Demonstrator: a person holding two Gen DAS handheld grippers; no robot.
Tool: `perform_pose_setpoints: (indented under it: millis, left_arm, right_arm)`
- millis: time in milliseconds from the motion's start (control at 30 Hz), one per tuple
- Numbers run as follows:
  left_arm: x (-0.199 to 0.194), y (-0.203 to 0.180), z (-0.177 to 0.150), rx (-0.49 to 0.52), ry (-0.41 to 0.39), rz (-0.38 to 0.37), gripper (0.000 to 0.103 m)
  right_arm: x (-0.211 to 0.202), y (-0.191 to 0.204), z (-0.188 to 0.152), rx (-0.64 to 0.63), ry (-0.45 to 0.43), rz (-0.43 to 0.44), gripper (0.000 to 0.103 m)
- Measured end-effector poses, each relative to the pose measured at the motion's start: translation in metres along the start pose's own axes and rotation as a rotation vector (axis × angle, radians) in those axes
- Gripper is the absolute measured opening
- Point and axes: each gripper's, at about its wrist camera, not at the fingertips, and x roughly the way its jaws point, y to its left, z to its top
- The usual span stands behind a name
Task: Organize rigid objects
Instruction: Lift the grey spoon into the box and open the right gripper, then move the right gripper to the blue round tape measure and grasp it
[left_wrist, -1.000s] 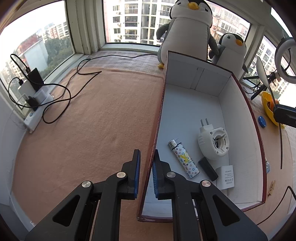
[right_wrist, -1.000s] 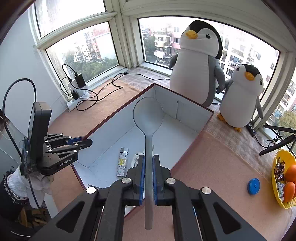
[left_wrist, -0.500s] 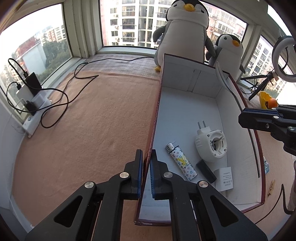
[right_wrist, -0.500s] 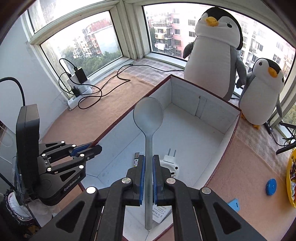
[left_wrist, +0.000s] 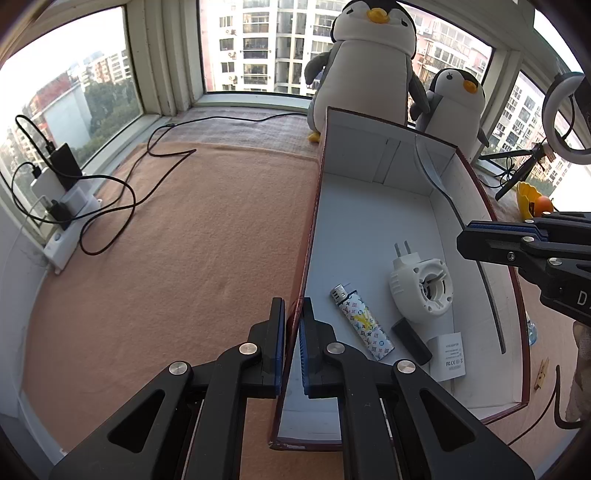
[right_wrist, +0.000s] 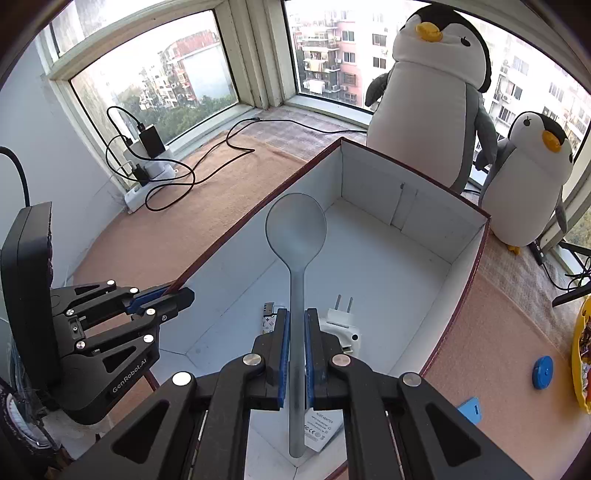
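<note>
Black left gripper (right_wrist: 162, 297), near-left side plate: "GenRobot.AI", white letters.
Small white printed card (left_wrist: 451, 355) on box floor: "FC" and "CE" marks; remaining lines too small to read.
Black right gripper (left_wrist: 461, 240), body: a partial "D".

A translucent grey spoon (right_wrist: 295, 236), a monogram-patterned lighter (left_wrist: 364, 323), a white-lined maroon-edged box (left_wrist: 369, 206).
</note>
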Motion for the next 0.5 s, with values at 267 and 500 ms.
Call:
perform_pose_setpoints:
  millis: [267, 500]
  left_arm:
    - [0.0, 0.0, 0.0, 0.0, 0.001, 0.0, 0.006]
    - [0.0, 0.0, 0.0, 0.001, 0.0, 0.001, 0.006]
  right_arm:
    - [0.001, 0.001, 0.0, 0.001, -0.004, 0.026, 0.011]
    - [-0.012, 0.0, 0.001, 0.007, -0.062, 0.033, 0.06]
